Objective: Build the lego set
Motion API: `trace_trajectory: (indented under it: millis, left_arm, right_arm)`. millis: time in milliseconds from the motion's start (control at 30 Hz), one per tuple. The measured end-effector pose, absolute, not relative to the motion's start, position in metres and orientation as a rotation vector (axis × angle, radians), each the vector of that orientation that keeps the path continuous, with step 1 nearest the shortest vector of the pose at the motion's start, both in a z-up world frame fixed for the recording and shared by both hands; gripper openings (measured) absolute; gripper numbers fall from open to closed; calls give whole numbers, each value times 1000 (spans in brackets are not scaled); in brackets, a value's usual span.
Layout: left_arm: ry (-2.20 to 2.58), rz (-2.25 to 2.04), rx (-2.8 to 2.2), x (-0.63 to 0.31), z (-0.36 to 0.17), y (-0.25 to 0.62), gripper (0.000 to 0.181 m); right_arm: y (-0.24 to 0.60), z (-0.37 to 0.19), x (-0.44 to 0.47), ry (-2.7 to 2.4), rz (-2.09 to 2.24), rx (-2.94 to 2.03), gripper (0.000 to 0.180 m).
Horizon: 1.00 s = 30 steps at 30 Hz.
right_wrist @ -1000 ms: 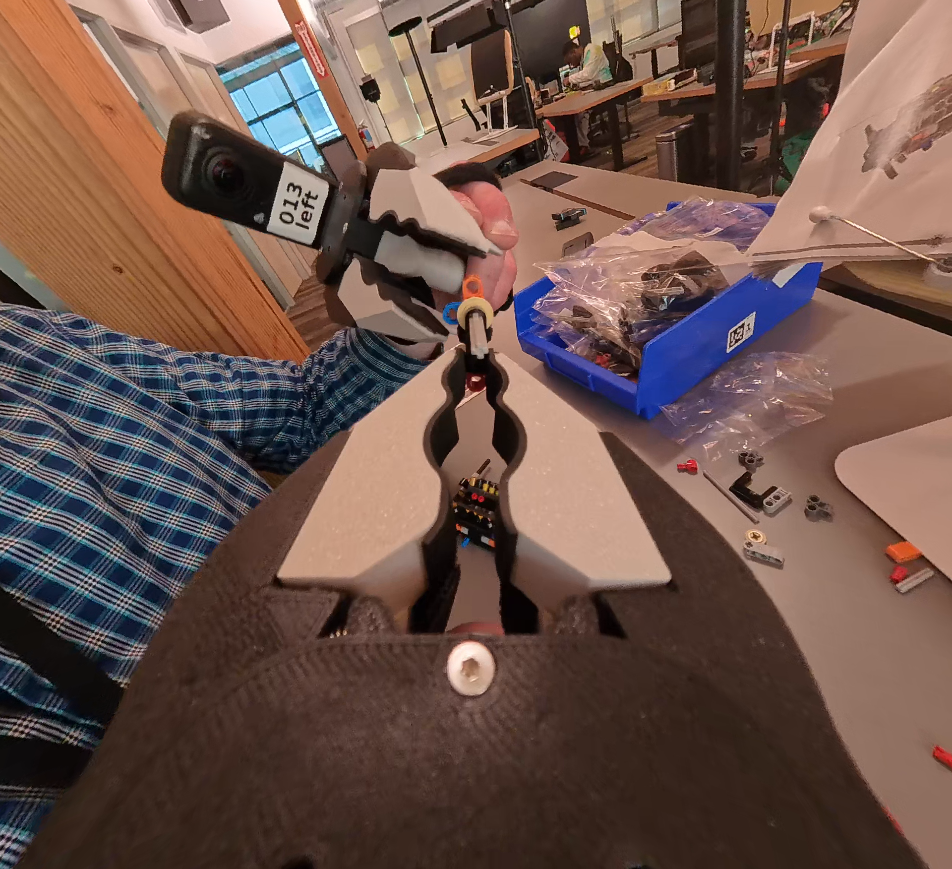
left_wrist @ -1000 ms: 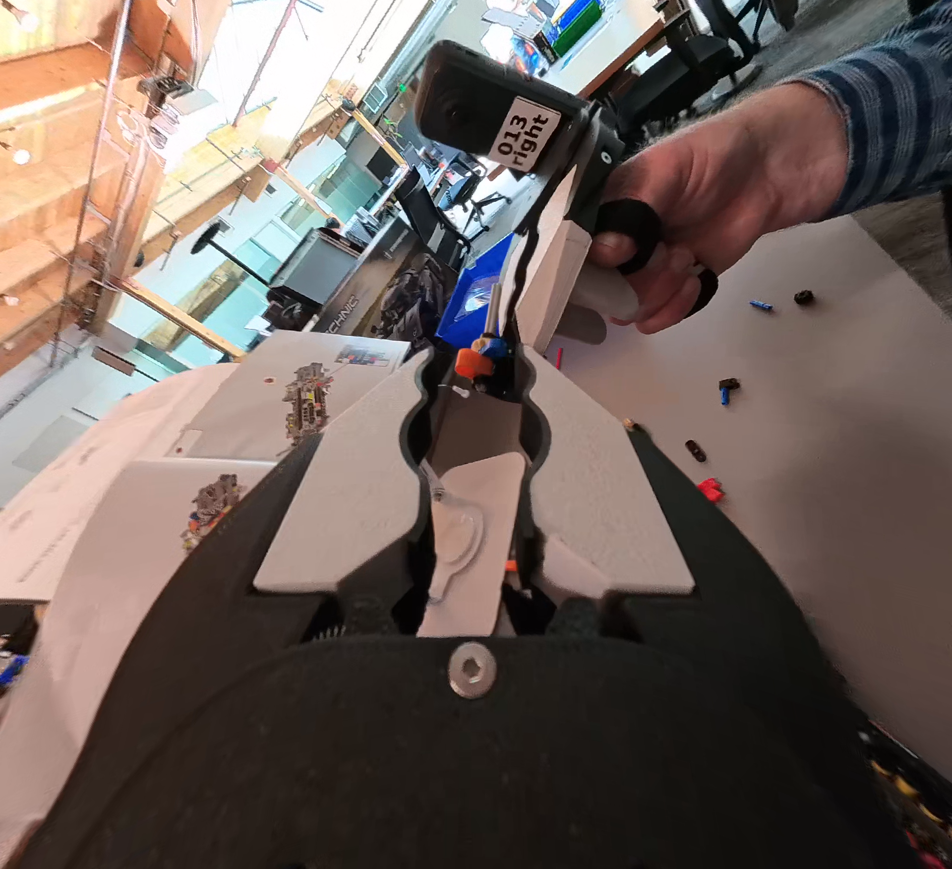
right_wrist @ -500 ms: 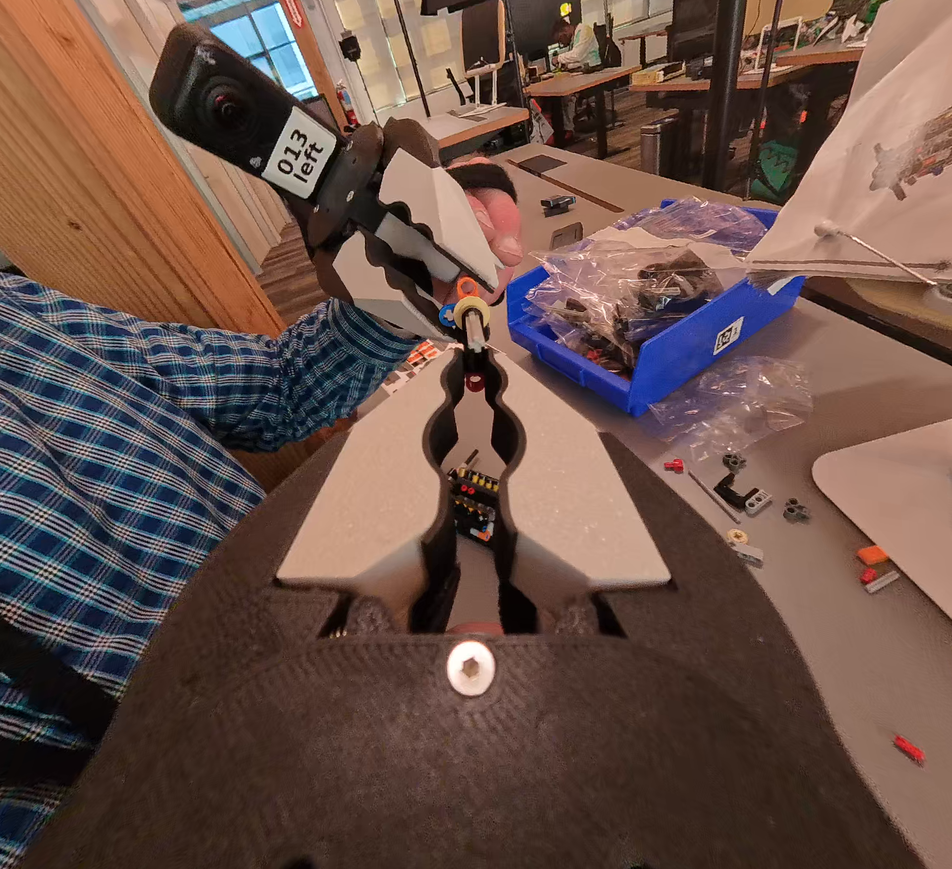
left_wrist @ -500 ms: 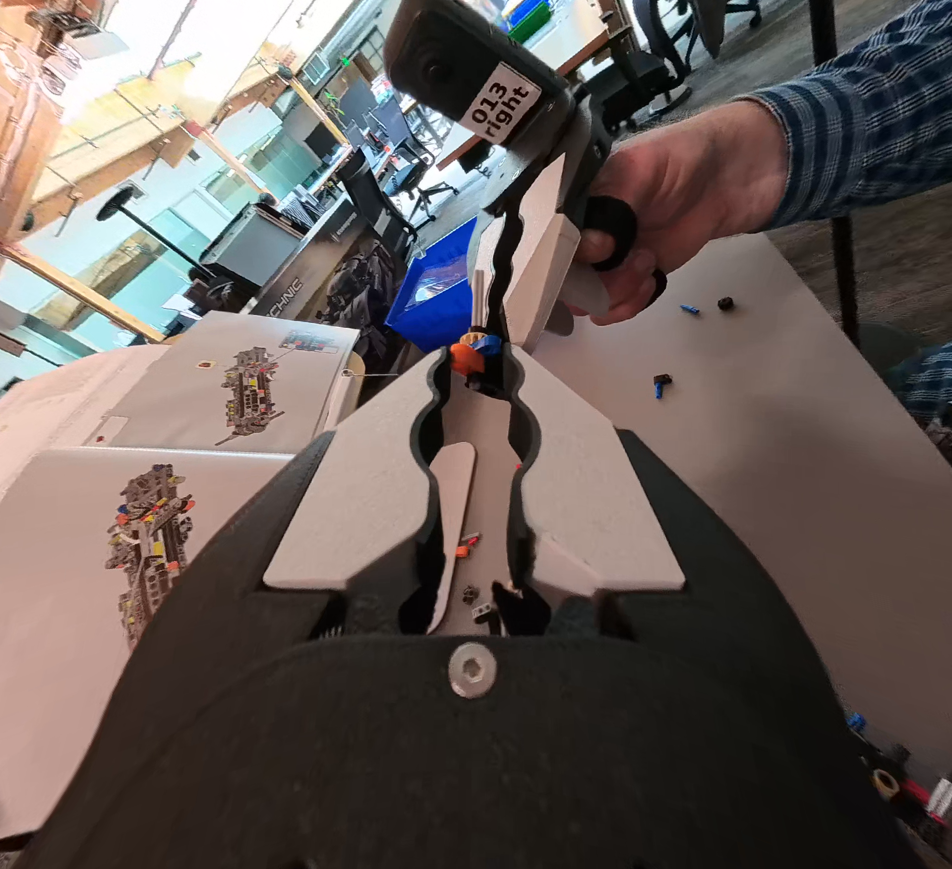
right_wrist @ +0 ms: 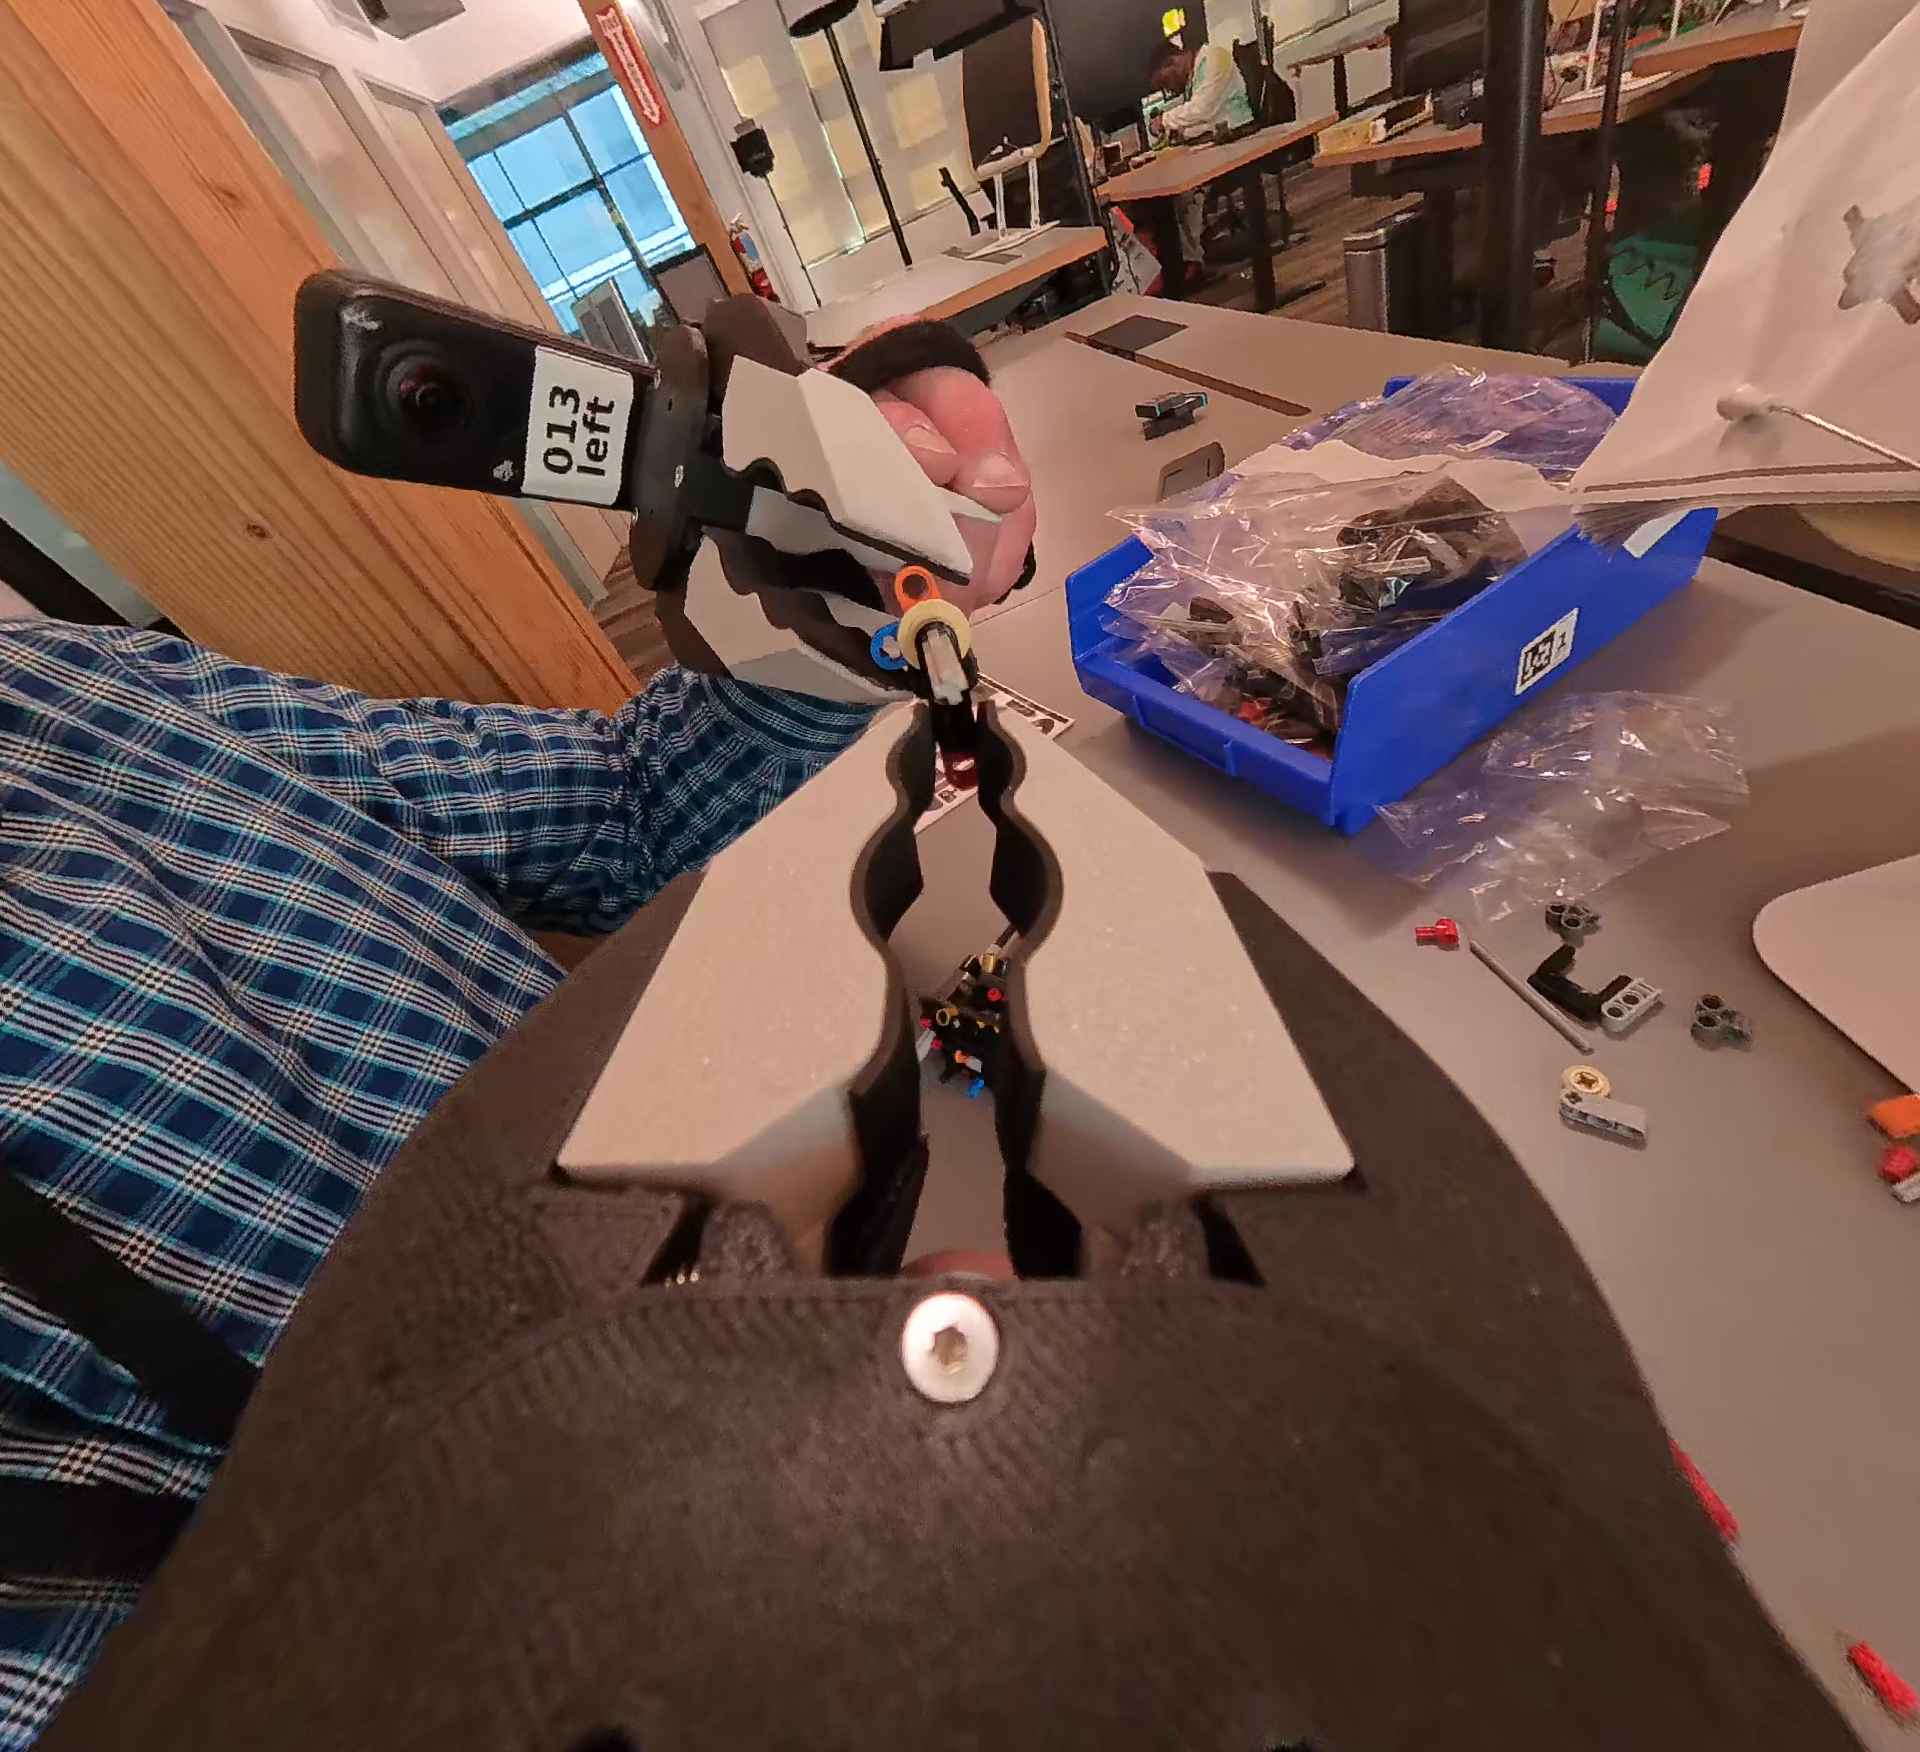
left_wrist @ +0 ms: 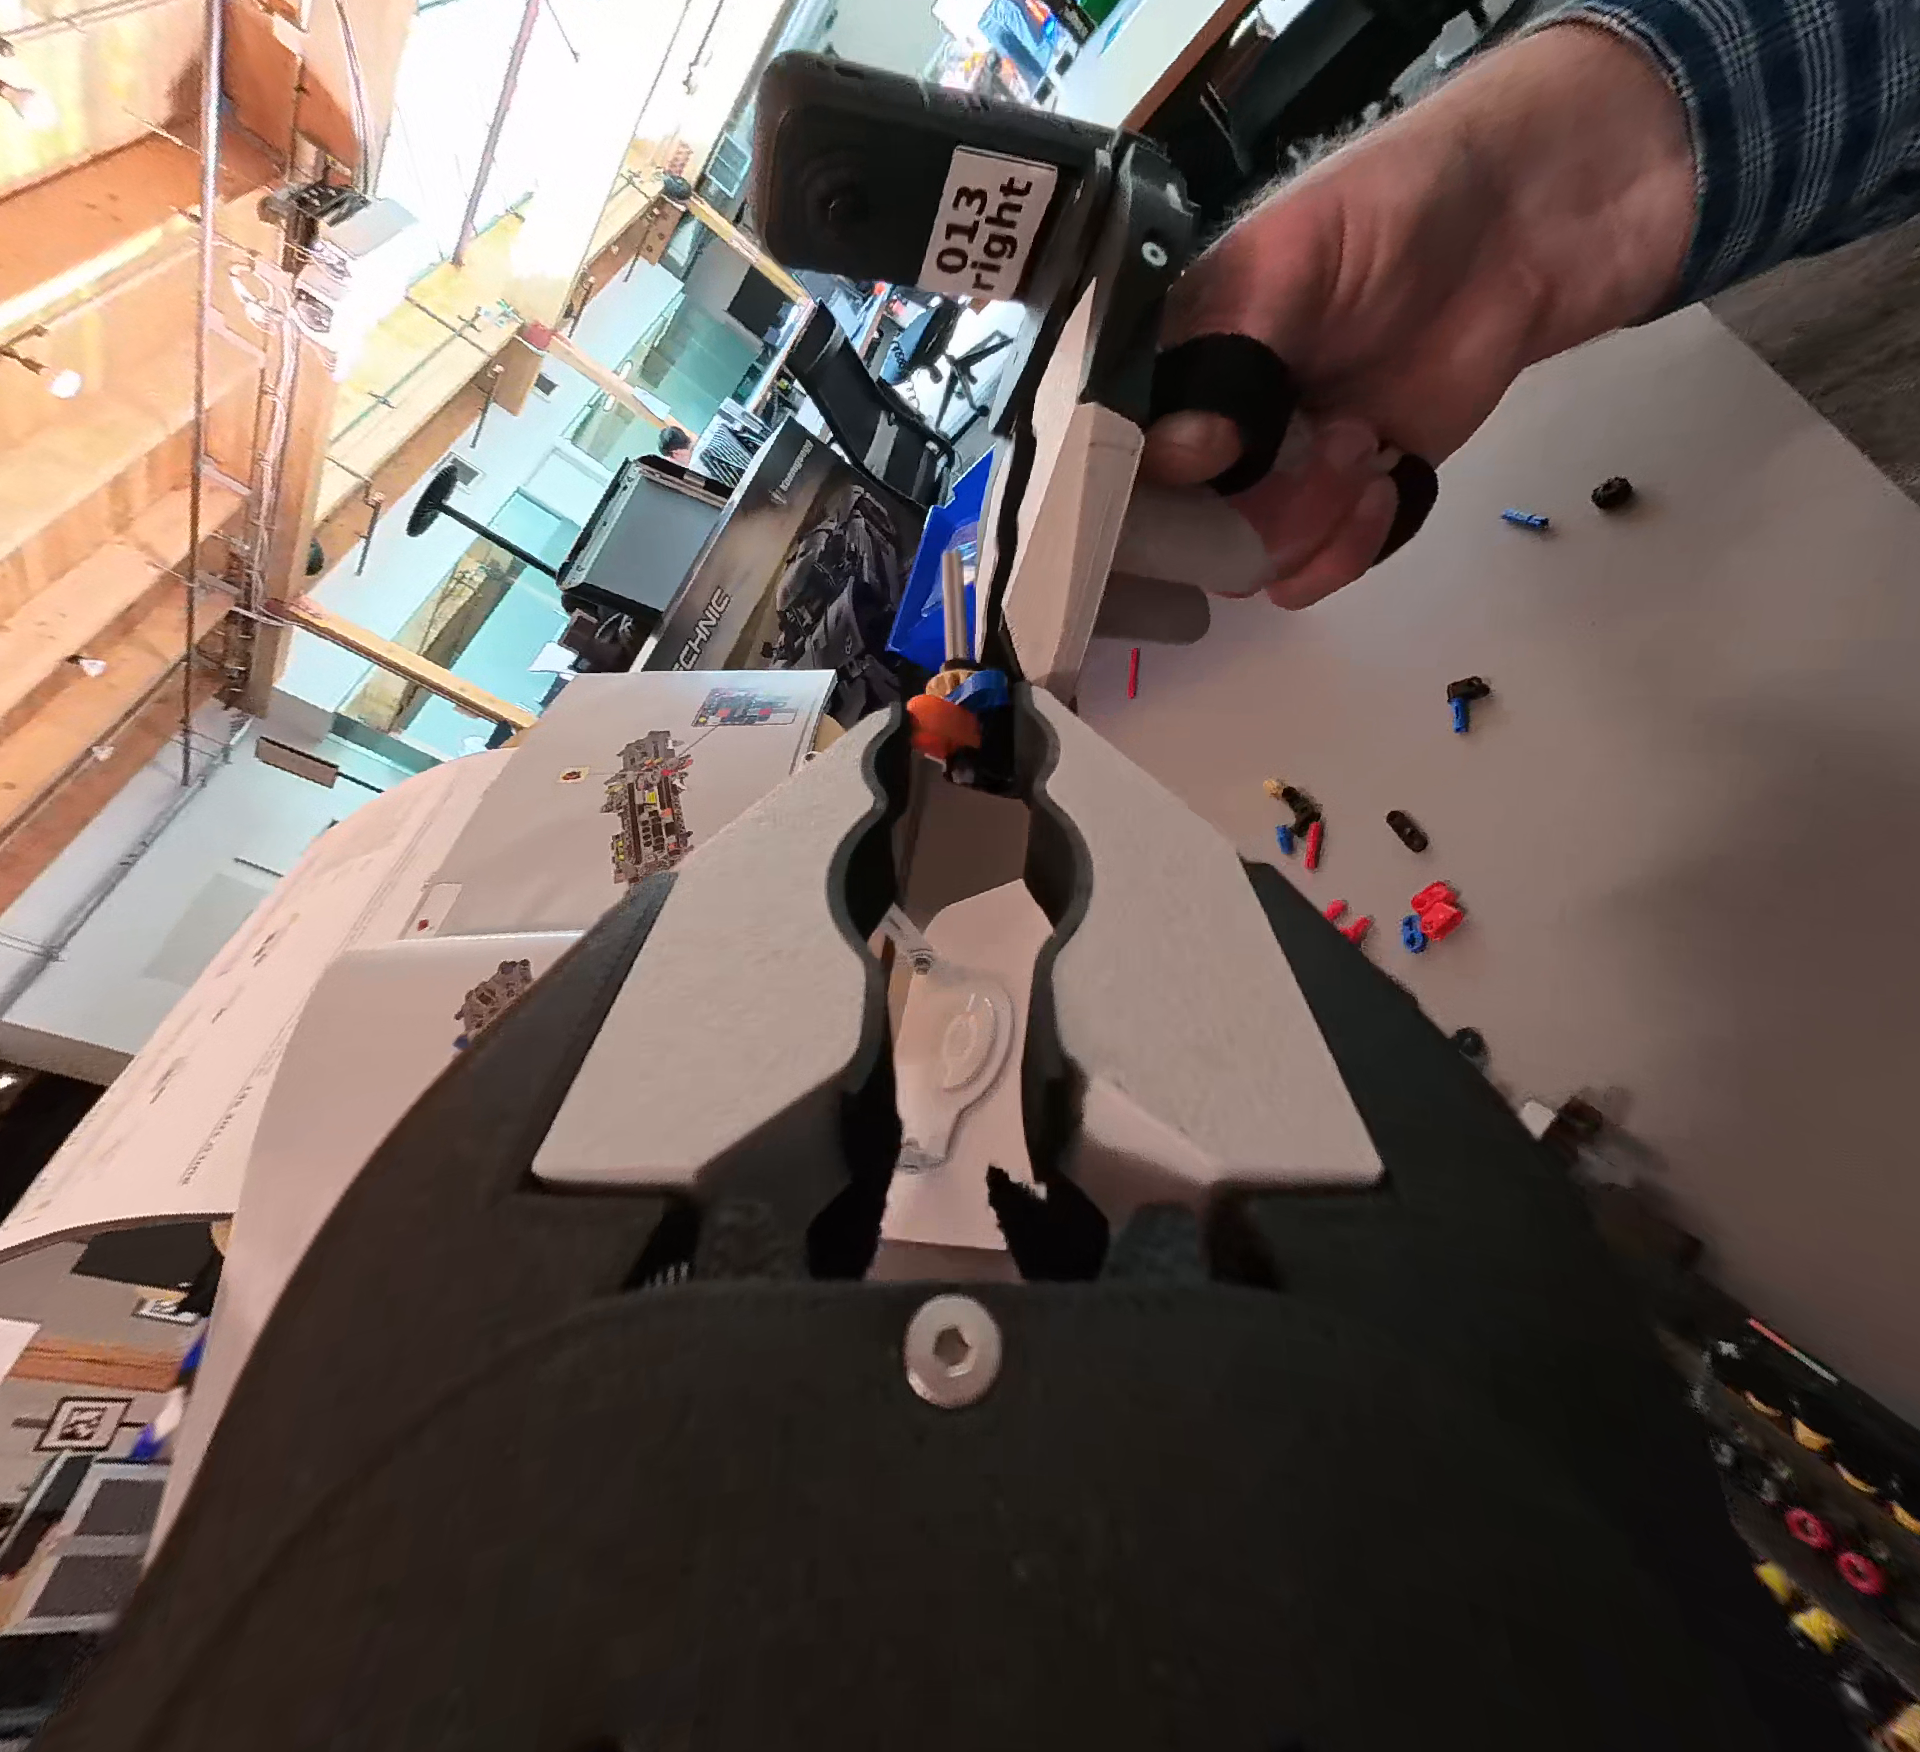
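— Orange, blue and tan rings on a grey axle: where is that lego piece (right_wrist: pixel 932 646)?

— Centre of both frames, held off the table (right_wrist: pixel 1714 705). Left gripper (left_wrist: pixel 961 728) is clamped on it; right gripper (right_wrist: pixel 951 728) is closed on its dark lower end.

— Anything nearby?

— Blue bin (right_wrist: pixel 1382 726), right of centre.

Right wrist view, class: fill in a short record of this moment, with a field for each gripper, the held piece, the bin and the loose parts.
left gripper: shut on the small assembly
right gripper: shut on the same assembly
small assembly: grey axle with orange, blue and tan pieces, held above the table
blue bin: holds clear bags of parts
loose parts: scattered on the grey table
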State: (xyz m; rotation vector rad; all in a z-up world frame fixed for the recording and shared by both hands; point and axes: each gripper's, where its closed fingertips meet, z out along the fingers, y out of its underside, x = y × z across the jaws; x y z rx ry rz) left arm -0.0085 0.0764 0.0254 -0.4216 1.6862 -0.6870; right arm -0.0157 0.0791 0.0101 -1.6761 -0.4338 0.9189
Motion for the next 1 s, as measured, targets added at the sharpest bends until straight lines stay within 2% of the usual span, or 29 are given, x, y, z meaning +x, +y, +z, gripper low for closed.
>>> trace_trajectory:
  millis: [167,300,500,733,1000]
  left_arm:
    - [1695,-643,-411,-8,23,77,18]
    - [1666,-766,-515,-8,29,80,26]
    - [1677,-1026,-702,-10,26,85,27]
    - [1704,-1189,-805,-9,23,76,16]
    - [1700,-1243,-860,-9,23,75,12]
  right_arm:
    - [80,8,-15,-434,913,-1682,5]
    - [78,11,-16,-424,988,-1634,4]
    - [75,16,-14,-391,1086,-1566,4]
    - [75,20,-15,-358,1162,-1512,4]
    - [75,21,-16,-352,1168,-1501,4]
